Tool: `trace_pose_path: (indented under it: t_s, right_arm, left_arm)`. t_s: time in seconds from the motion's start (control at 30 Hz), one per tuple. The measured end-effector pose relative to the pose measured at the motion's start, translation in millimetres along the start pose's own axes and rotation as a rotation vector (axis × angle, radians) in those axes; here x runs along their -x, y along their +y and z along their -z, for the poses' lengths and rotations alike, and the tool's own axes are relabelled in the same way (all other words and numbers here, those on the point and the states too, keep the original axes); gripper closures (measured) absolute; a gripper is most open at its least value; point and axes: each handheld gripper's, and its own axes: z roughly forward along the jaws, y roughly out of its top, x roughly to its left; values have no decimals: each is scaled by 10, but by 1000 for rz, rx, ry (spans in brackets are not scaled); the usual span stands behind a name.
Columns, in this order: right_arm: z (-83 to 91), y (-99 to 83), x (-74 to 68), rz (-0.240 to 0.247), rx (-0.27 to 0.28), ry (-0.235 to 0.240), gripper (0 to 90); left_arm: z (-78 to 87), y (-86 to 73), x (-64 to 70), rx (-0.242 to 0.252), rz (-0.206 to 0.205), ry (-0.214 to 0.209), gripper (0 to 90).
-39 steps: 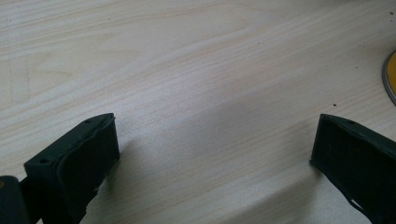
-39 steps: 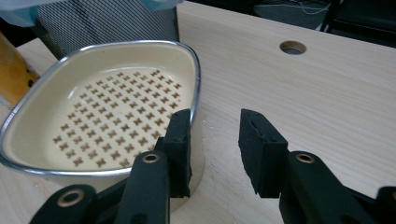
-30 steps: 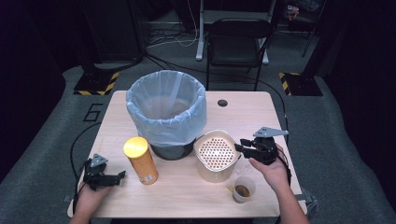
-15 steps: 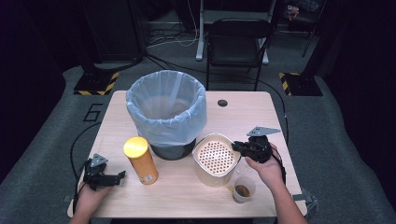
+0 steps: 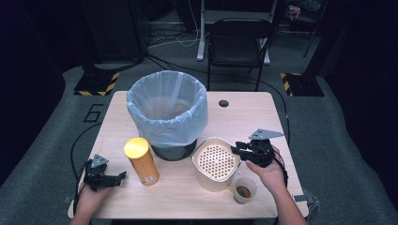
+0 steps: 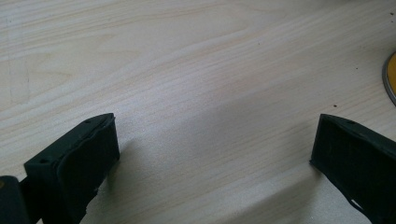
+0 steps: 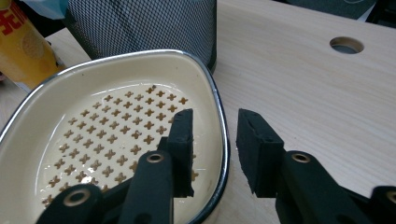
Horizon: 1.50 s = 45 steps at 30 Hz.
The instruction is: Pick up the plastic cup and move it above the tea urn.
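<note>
A cream bowl-shaped strainer (image 5: 217, 163) with cross-shaped holes sits on the wooden table (image 5: 253, 117), right of centre. My right gripper (image 5: 237, 150) is at its right rim. In the right gripper view that gripper (image 7: 215, 121) is open, with one jaw inside the strainer (image 7: 93, 135) and the other outside, the rim between them untouched. My left gripper (image 5: 119, 179) rests low at the table's front left. Its jaws (image 6: 217, 126) stand wide open over bare wood, with nothing between them.
A mesh bin with a pale blue bag (image 5: 166, 110) stands behind the strainer. A yellow-lidded can (image 5: 141, 161) stands left of the strainer, close to the left gripper. A clear cup of brown liquid (image 5: 244, 190) sits under my right hand. A cable hole (image 5: 223, 103) marks the far tabletop.
My right gripper has moved a little to the left, and its jaws now straddle the strainer's right rim. The left gripper has stayed put.
</note>
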Motion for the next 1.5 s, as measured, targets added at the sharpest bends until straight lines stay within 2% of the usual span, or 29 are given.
trace_pose_path:
  t_s: [0.17,0.37,0.5,0.53,0.63,0.7,0.97,1.2,1.37,1.5]
  right_arm:
    - [131,19,-15,14,33,-15,602]
    - [304,-47,-28,34,68,-36,548]
    - [407,-139,-43,30,77,-31,504]
    - [446,-195,-53,35,80,-34,460]
    - [484,-255,-73,39,73,-31,410]
    - [528,-345,-95,49,62,-9,362]
    - [536,-568,-147,67,44,-7,232]
    - [520,-691,-209,69,35,2,146]
    - [521,-749,-259,80,34,0,130]
    - [514,-812,-302,86,31,17,114]
  left_arm:
    - [0,0,0,0,0,0,5]
    - [0,0,0,0,0,0,6]
    - [0,0,0,0,0,0,6]
    - [0,0,0,0,0,0,5]
    - [0,0,0,-1,0,0,6]
    - [0,0,0,0,0,0,6]
    - [3,0,-1,0,-4,5,6]
    - [3,0,-1,-1,-4,4,6]
    - [0,1,-4,4,-8,7,6]
    - [1,0,-2,3,-6,6,5]
